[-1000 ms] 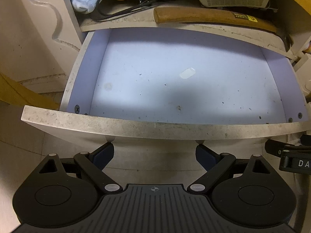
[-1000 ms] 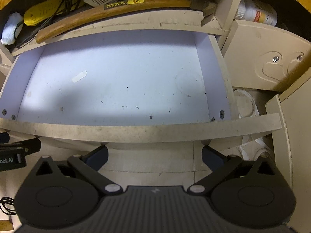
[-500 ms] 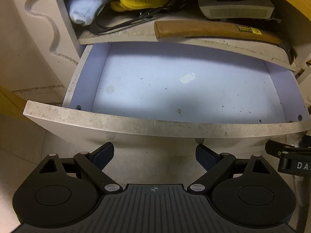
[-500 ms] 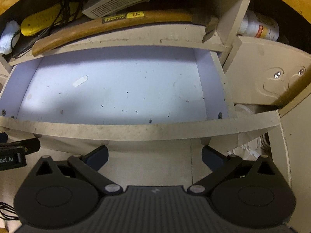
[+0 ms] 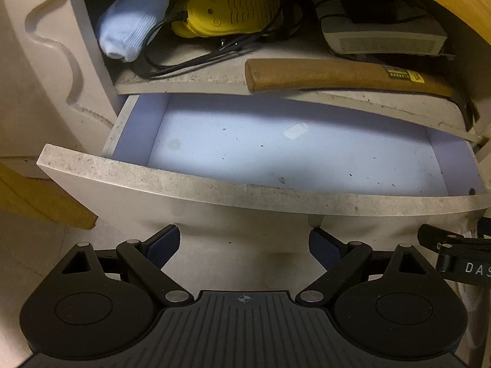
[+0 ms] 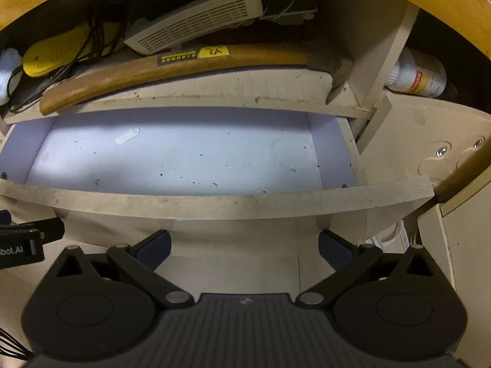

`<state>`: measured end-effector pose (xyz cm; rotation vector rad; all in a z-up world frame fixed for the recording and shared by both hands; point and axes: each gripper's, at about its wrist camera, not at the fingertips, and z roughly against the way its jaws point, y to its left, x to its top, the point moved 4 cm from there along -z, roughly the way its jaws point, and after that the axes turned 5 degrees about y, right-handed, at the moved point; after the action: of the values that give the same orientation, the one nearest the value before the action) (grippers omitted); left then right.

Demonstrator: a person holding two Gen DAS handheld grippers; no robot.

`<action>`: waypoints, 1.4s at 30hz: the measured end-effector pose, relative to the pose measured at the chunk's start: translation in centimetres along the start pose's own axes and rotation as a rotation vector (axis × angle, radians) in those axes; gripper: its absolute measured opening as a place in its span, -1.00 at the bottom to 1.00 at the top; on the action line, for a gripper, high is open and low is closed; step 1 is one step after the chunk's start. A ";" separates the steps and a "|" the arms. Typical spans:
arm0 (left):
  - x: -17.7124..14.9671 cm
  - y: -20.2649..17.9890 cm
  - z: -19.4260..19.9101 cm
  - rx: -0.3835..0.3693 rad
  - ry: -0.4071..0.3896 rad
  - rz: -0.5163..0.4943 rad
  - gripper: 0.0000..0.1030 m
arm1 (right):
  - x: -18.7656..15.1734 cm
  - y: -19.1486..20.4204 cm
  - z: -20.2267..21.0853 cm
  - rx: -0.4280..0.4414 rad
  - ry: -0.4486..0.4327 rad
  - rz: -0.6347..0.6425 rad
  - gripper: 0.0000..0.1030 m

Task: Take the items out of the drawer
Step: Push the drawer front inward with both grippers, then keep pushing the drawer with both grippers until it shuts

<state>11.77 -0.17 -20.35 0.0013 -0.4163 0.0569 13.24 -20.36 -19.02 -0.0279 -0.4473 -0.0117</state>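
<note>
The drawer (image 5: pixel 214 193) stands pulled out, with a pale lilac floor that holds only a small white scrap (image 5: pixel 296 130) and dirt specks. It also shows in the right wrist view (image 6: pixel 214 205), with the scrap (image 6: pixel 127 135) at the back left. My left gripper (image 5: pixel 244 245) is open and empty, in front of and below the drawer's front panel. My right gripper (image 6: pixel 244 245) is open and empty in the same place, further right.
The shelf above the drawer holds a wooden-handled axe (image 5: pixel 337 75), a yellow device (image 5: pixel 227 13) with black cables, a rolled white sock (image 5: pixel 132 24) and a grey box (image 5: pixel 380 35). A white bottle (image 6: pixel 420 75) lies in the right compartment. A cabinet door (image 6: pixel 445 144) stands right.
Both grippers have drawn back and lower, so more of the shelf above the drawer shows. The drawer appears less far out. Both stay open and empty.
</note>
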 end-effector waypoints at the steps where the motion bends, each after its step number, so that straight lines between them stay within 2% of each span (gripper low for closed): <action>1: 0.0 0.0 0.0 -0.002 -0.002 0.000 0.80 | -0.1 0.0 0.1 -0.003 -0.007 0.001 0.99; 6: -0.2 0.2 -0.1 -0.022 -0.019 -0.001 0.80 | -0.7 0.1 0.4 -0.016 -0.038 0.006 0.99; 23: -1.0 -0.1 0.3 -0.008 -0.077 -0.031 0.81 | -1.4 0.0 1.0 -0.016 -0.111 -0.015 0.99; 42: -1.1 0.4 -0.6 -0.022 -0.088 -0.020 0.83 | -0.8 -0.1 1.0 -0.022 -0.150 0.021 0.99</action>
<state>10.99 0.20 -21.29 -0.0136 -0.5052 0.0329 12.12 -20.47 -18.45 -0.0556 -0.5968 0.0058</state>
